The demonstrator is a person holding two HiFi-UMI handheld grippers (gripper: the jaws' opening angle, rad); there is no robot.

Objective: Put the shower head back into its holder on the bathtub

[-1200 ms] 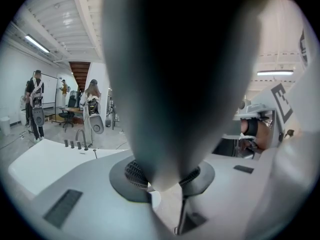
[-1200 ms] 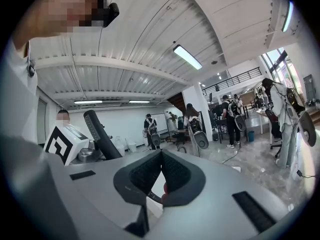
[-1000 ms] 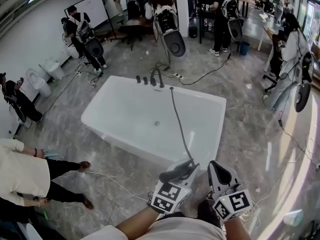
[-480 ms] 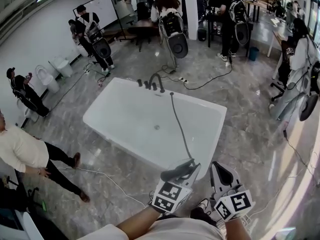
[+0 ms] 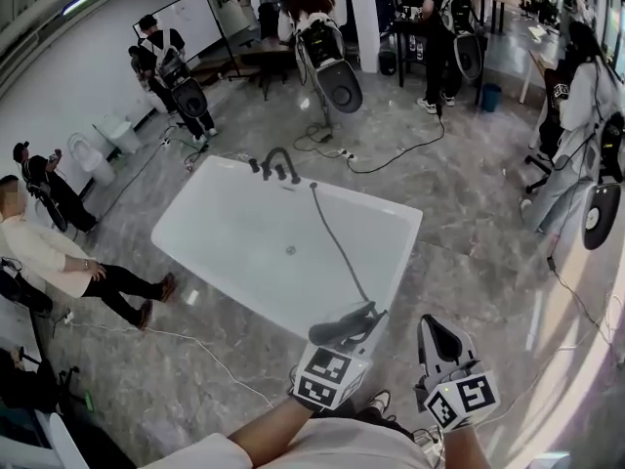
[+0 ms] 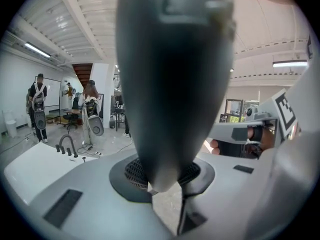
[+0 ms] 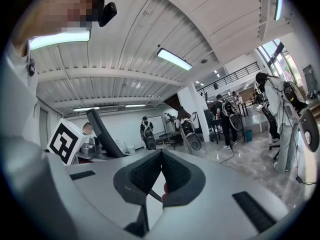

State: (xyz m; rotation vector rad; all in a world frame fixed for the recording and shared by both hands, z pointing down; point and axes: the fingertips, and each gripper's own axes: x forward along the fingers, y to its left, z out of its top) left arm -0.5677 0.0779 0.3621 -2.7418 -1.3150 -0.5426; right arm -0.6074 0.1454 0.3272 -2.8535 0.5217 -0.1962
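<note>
A: What is the tub made of?

B: The bathtub (image 5: 225,228) is glossy white, a rectangle with rounded corners and a broad flat rim. It lies slantwise in the middle of the head view on a shiny grey marbled floor (image 5: 469,233). A dark, arched faucet (image 5: 278,160) with small knobs stands on the tub's upper rim.

A: And the shower head?

B: The shower head (image 5: 342,325) is dark grey, smooth and matte, a long, slightly bent shape. It is in the lower centre of the head view, lying against the tub's near rim in the picture, and it is raised in the left gripper (image 5: 363,330). A thin dark hose (image 5: 337,242) runs from it up across the white basin to a small fitting on the upper rim, just right of the faucet.

A: How does the claw sit on it?

B: The left gripper view shows the dark body filling the centre, broad above and narrowing to a rounded end. The ribbed black pads (image 6: 132,171) pinch it from both sides.

A: And the other claw?

B: The right gripper (image 5: 437,332) is at the lower right. It has a pale grey plastic shell and a cube of black-and-white squares. In the right gripper view its ribbed pads are pressed together with nothing between them.
</note>
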